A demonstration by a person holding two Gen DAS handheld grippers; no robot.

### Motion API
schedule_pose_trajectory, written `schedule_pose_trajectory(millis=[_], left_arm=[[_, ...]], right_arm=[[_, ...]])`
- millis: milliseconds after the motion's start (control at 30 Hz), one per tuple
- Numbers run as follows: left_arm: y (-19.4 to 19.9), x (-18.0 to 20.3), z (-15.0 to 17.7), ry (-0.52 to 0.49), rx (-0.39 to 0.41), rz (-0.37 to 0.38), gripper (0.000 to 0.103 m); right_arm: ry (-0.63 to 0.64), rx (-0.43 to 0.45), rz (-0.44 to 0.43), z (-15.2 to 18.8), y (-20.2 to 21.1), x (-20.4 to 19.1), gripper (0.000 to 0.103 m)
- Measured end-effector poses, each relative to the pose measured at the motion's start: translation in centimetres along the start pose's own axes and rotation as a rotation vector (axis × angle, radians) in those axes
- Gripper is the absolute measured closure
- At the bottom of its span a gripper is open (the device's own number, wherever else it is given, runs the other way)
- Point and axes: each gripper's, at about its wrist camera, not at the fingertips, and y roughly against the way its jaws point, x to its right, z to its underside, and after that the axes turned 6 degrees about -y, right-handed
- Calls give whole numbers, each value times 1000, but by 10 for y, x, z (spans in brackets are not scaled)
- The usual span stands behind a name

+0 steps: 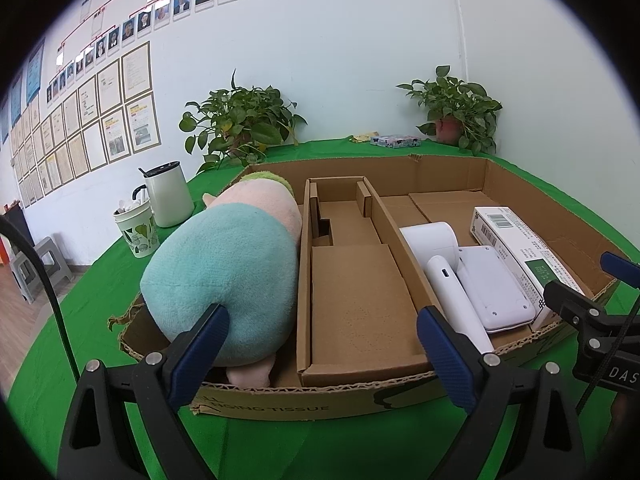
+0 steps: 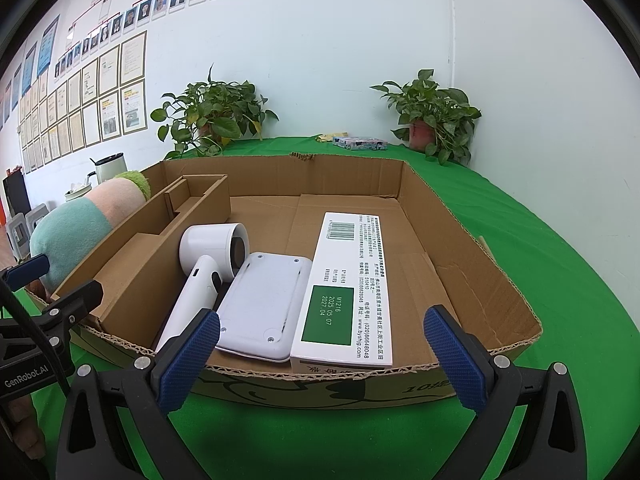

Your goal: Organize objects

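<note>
A wide cardboard box [image 1: 440, 168] [image 2: 472, 256] lies on the green table. In its left part lies a teal and pink plush toy [image 1: 224, 268] [image 2: 68, 228]. A cardboard insert [image 1: 352, 280] [image 2: 152, 248] fills the middle. On the right lie a white hair dryer [image 1: 440, 256] [image 2: 200, 276], a white flat device [image 1: 492, 288] [image 2: 264, 304] and a white and green carton [image 1: 520, 248] [image 2: 348, 280]. My left gripper [image 1: 324, 352] is open and empty at the box's near edge. My right gripper [image 2: 324, 360] is open and empty before the carton.
A white kettle [image 1: 168, 196] and a leaf-patterned cup [image 1: 136, 232] stand left of the box. Two potted plants [image 1: 240, 120] [image 1: 456, 112] and a small patterned box [image 1: 394, 141] sit at the table's back by the wall.
</note>
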Motion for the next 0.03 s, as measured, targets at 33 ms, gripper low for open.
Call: schedule_pose_trajectory(millis=[33], left_arm=[[0,0,0,2,-1,4,8]], right_arm=[[0,0,0,0,0,0,0]])
